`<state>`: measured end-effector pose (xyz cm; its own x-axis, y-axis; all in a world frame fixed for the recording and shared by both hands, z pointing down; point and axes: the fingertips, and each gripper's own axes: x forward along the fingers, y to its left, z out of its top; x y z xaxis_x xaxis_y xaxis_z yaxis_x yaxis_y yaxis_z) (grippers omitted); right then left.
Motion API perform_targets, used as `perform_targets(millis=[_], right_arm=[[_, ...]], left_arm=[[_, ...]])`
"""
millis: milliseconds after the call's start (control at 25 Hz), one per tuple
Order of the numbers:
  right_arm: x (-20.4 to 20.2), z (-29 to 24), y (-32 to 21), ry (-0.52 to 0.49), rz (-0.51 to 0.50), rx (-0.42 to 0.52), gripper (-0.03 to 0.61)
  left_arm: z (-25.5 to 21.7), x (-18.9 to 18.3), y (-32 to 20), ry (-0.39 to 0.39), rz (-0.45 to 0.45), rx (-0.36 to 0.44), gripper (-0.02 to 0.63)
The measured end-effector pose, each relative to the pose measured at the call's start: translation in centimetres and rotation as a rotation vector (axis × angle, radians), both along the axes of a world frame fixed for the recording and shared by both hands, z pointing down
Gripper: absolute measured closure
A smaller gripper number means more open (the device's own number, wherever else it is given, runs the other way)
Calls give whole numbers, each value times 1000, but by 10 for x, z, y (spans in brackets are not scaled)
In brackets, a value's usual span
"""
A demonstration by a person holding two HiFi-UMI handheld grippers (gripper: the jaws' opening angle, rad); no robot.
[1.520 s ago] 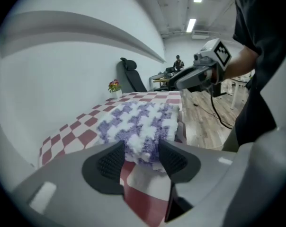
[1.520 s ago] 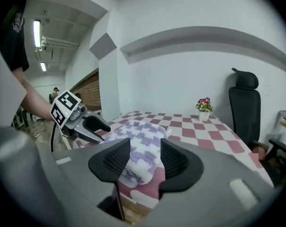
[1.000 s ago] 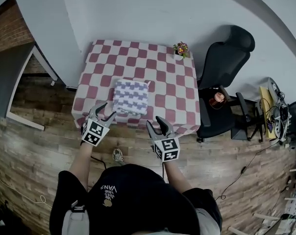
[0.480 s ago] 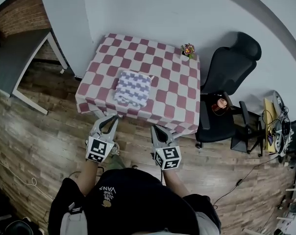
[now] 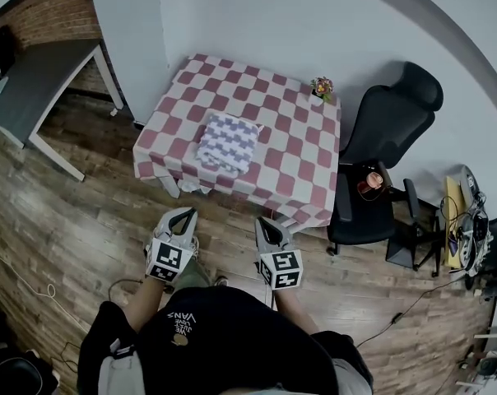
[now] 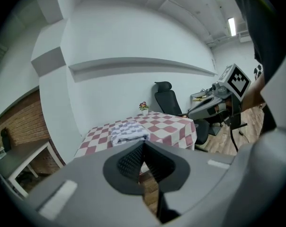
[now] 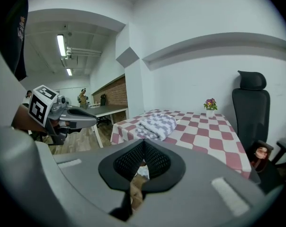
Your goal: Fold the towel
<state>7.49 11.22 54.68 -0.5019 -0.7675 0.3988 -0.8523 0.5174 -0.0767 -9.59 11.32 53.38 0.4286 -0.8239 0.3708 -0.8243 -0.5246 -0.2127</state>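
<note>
Towel (image 5: pixel 227 143) lies folded on the checked surface (image 5: pixel 298 167) in the head view, well apart from the left hand-held gripper (image 5: pixel 187 213) and right hand-held gripper (image 5: pixel 263 220). Left gripper view: jaws just closed together, empty. Right gripper view: jaws together, empty.

left gripper (image 6: pixel 143 145) jaws just closed together, nothing between them, folded checked towel (image 6: pixel 129 130) on red-checked worktop (image 6: pixel 178 125) ahead, flower pot (image 6: pixel 144 107) at far edge, black chair (image 6: pixel 167 96) behind, right gripper (image 6: pixel 192 112) at right
</note>
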Motion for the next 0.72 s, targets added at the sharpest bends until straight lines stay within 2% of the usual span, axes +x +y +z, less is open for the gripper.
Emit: perform_targets(millis=[360, 720], right_arm=[[2, 2, 13, 33, -20, -25, 574], [-2, -3, 16, 37, -16, -21, 574]], left_arm=[[19, 0, 26, -38, -2, -61, 612], [14, 1, 30, -47, 37, -55, 611]])
